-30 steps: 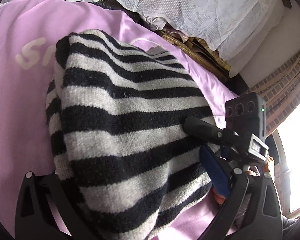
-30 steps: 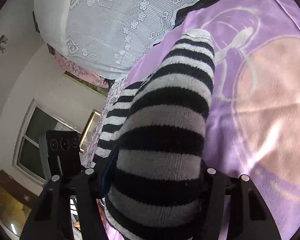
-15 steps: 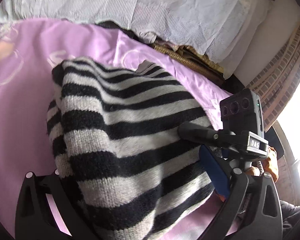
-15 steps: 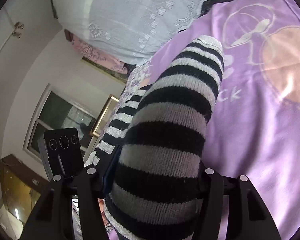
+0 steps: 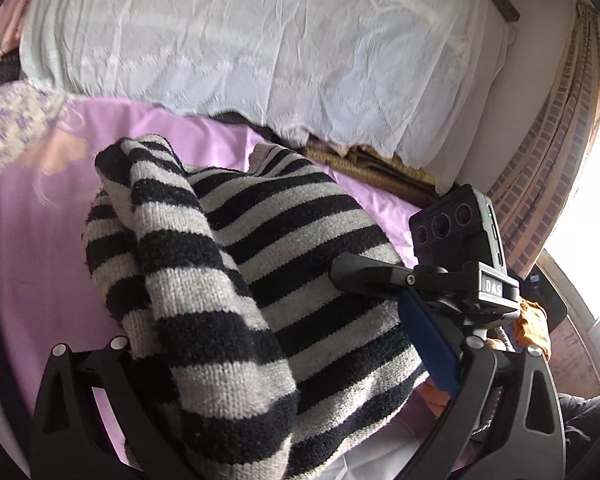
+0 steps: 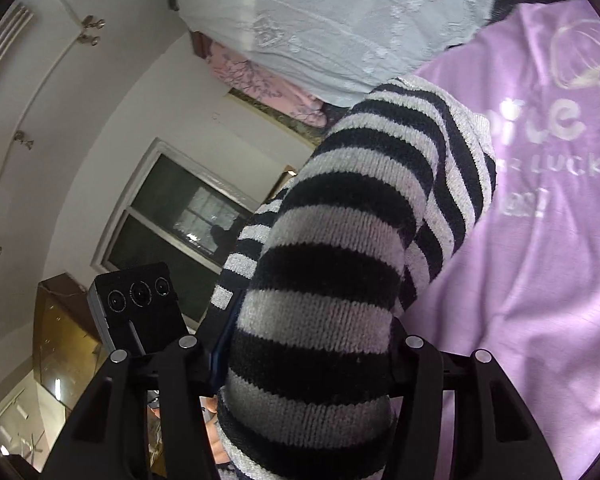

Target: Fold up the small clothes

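Observation:
A black-and-grey striped knit sweater [image 5: 284, 240] hangs bunched over the purple blanket [image 5: 32, 248], held up from two ends. My left gripper [image 5: 266, 332] is shut on one thick fold of it, and the knit fills the gap between the fingers. My right gripper [image 6: 300, 344] grips another rolled fold of the same sweater [image 6: 340, 248]; its jaws are closing on the knit between them. In the left wrist view the right gripper's camera housing [image 5: 456, 232] shows beside the sweater. The pads are mostly hidden by the fabric.
A white lace cover [image 5: 260, 52] rises behind the blanket. The purple blanket [image 6: 540, 260] with pale lettering stretches away to the right. A window [image 6: 188, 216], a wooden cabinet [image 6: 60, 352] and brick-patterned curtains [image 5: 548, 152] edge the room.
Both grippers have risen and tilted up with the sweater in them. It now hangs more bunched, its far end lifted, and more of the lace cover and wall shows.

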Tool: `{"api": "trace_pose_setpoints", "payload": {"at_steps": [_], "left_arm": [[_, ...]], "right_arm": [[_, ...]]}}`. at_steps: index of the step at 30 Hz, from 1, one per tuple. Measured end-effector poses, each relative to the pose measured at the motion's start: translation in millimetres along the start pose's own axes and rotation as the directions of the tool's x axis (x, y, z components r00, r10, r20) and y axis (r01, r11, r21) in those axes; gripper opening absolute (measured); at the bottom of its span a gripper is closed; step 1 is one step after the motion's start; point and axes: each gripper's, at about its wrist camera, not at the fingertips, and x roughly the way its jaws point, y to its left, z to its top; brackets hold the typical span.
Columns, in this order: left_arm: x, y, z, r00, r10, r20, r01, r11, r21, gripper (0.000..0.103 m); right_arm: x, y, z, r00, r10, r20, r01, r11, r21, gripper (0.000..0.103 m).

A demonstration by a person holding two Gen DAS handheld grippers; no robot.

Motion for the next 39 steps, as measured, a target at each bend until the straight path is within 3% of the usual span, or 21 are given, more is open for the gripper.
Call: {"api": "trace_pose_setpoints", "payload": {"at_steps": [4,8,13,20,27,30,35,39], "left_arm": [[-51,-4,14,0.994,0.075,0.082,-0.077,0.996,0.032,0.098],[-109,0,25,0.975,0.153,0.162,-0.161,0.986,0.040,0.098],[-178,20,25,0.930,0.269,0.250,-0.276,0.961,-0.009,0.098],[-227,75,-5,0.885,0.398,0.242,-0.369,0.916,-0.156,0.098],[-205,152,-61,0.902,0.415,0.118,-0.361,0.875,-0.322,0.098],[-202,163,-72,0.907,0.400,0.130,-0.336,0.875,-0.350,0.099],[-196,169,-78,0.899,0.427,0.094,-0.364,0.850,-0.381,0.099],[-191,177,-85,0.907,0.417,0.053,-0.356,0.830,-0.430,0.099]], "right_arm": [[24,42,11,0.997,0.079,-0.017,-0.080,0.996,-0.039,0.056],[58,89,22,0.985,0.163,-0.054,-0.167,0.982,-0.084,0.056],[116,131,30,0.958,0.262,-0.117,-0.271,0.959,-0.078,0.056],[202,152,4,0.927,0.301,-0.225,-0.314,0.949,-0.022,0.056],[239,95,-36,0.932,0.233,-0.277,-0.230,0.972,0.042,0.054],[237,84,-40,0.928,0.229,-0.294,-0.230,0.973,0.032,0.055],[238,77,-46,0.929,0.186,-0.320,-0.204,0.979,-0.025,0.057],[236,74,-50,0.930,0.160,-0.331,-0.196,0.978,-0.077,0.057]]}}
